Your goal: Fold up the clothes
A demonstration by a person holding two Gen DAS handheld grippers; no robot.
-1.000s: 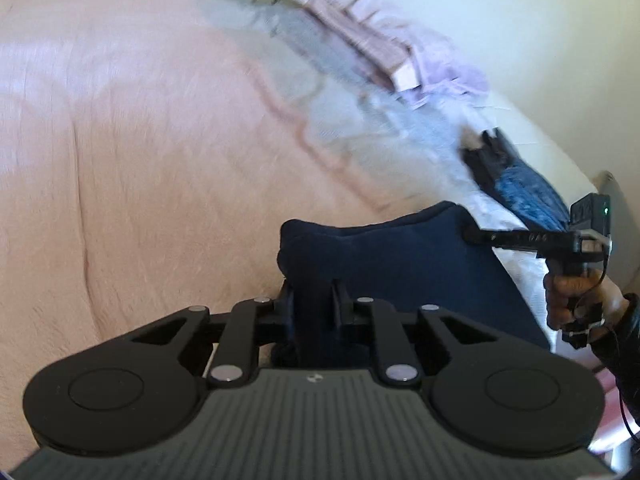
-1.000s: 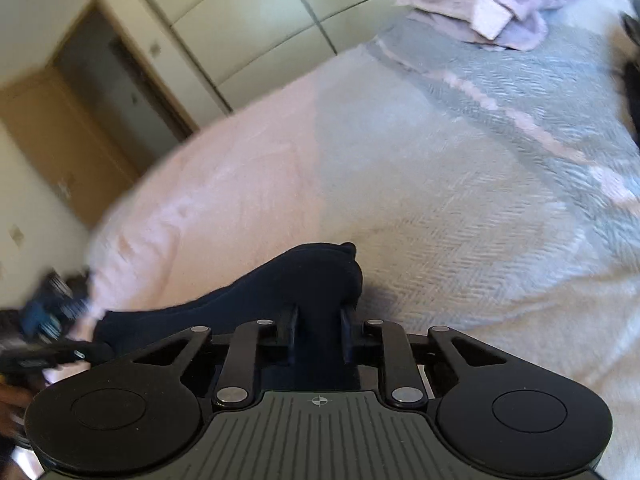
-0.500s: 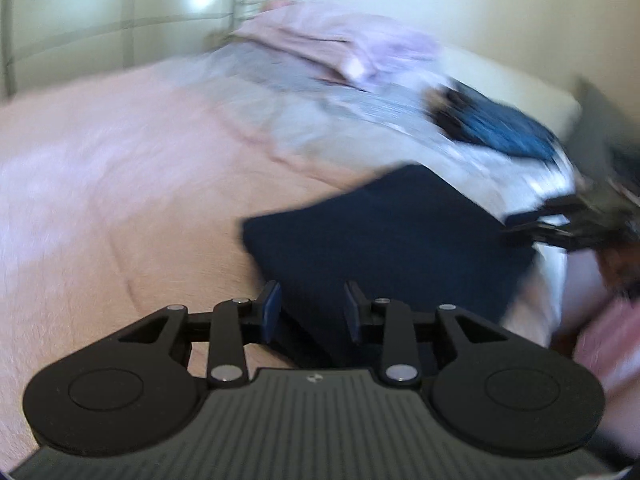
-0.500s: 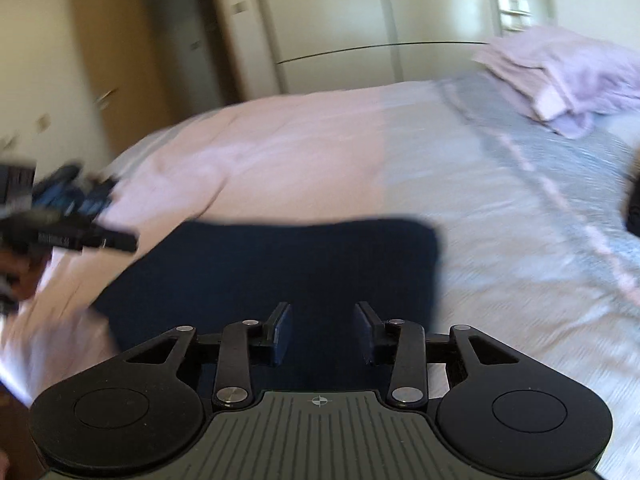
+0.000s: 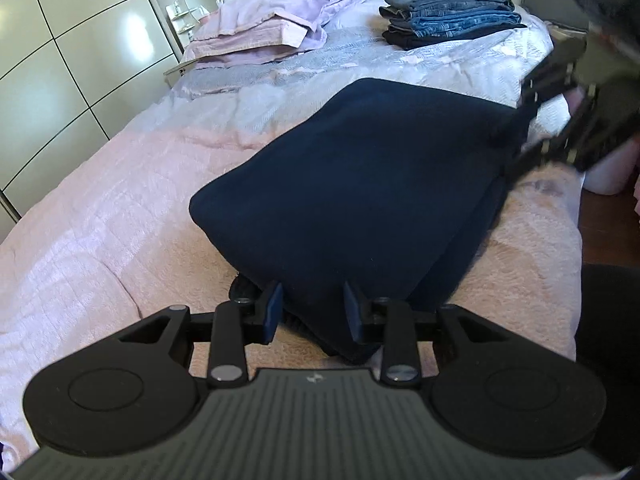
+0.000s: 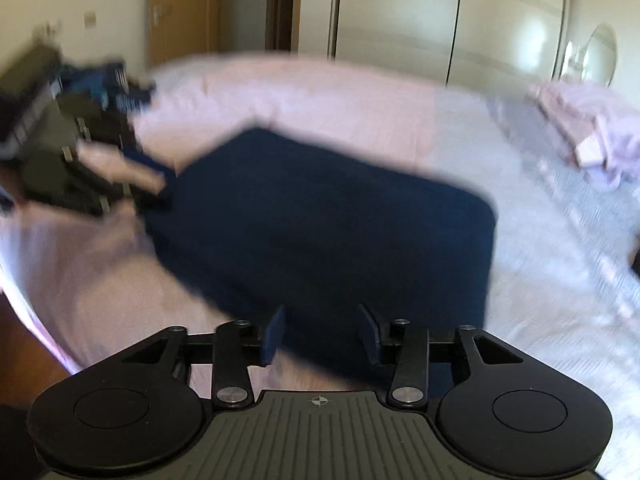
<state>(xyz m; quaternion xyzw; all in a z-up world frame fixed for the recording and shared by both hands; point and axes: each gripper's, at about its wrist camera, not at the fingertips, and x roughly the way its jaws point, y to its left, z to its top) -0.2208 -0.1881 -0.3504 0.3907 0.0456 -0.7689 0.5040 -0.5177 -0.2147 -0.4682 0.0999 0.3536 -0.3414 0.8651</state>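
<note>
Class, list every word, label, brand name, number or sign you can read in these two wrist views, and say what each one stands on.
No readable text in either view.
Left gripper: only a small pale emblem on its grey ribbed body, no letters.
Right gripper: only a small crosshair mark on its body, no letters.
Navy folded garment, stacked jeans, lilac bedding: no label or print visible.

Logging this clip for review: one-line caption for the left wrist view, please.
Open left gripper at the near edge of a folded navy garment on the bed; folded jeans stacked behind.
</note>
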